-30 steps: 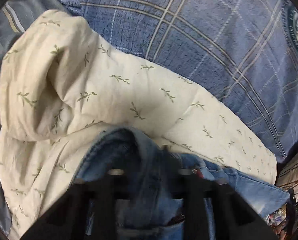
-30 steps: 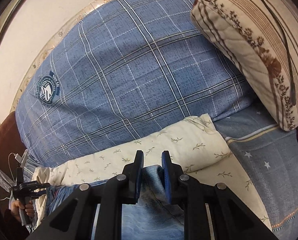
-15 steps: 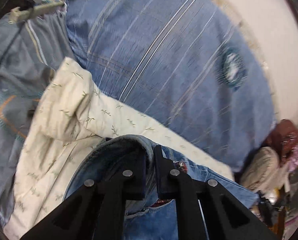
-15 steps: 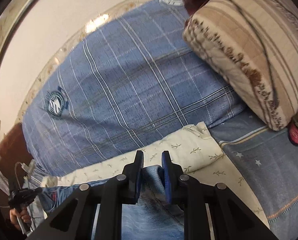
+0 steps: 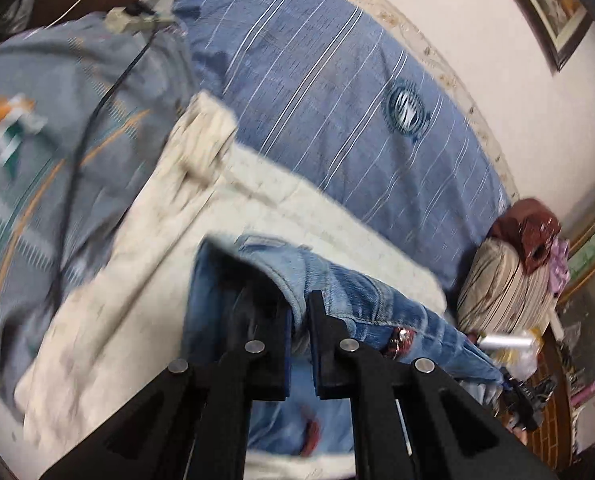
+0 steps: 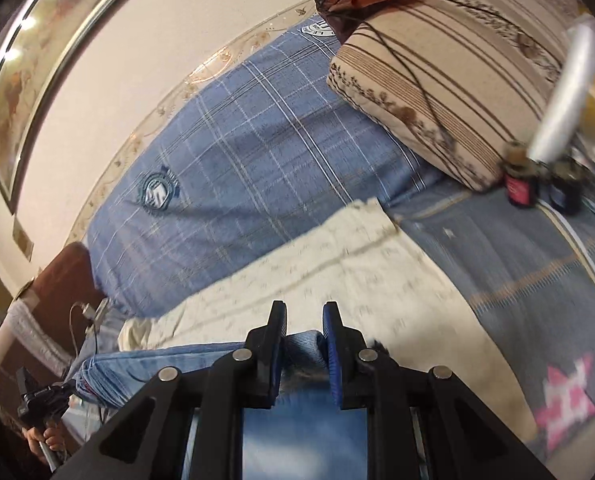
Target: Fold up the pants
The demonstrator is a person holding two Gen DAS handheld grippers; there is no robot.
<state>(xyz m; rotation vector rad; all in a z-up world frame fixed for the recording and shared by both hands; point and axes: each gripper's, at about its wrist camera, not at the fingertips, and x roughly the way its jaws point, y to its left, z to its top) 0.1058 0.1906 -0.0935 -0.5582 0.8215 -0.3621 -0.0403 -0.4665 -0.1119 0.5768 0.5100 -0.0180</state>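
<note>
Light blue denim pants (image 5: 349,296) hang stretched between my two grippers above a cream leaf-print blanket (image 5: 145,240). My left gripper (image 5: 299,308) is shut on the waistband edge, close to the metal button (image 5: 401,336). My right gripper (image 6: 304,320) is shut on the other end of the waistband (image 6: 301,340); the denim (image 6: 157,364) runs off to the left toward the other hand-held gripper (image 6: 41,400). The pants' legs hang below the frames, hidden.
A blue plaid duvet (image 6: 237,168) lies along the wall behind the blanket (image 6: 337,264). A striped beige pillow (image 6: 437,80) sits at the right with small jars (image 6: 521,184) beside it. A grey patterned sheet (image 5: 37,140) carries a charger cable (image 5: 97,108).
Both grippers have risen and tilted up, lifting the pants off the blanket. More wall and a picture frame now show in both views. Both grips stay shut.
</note>
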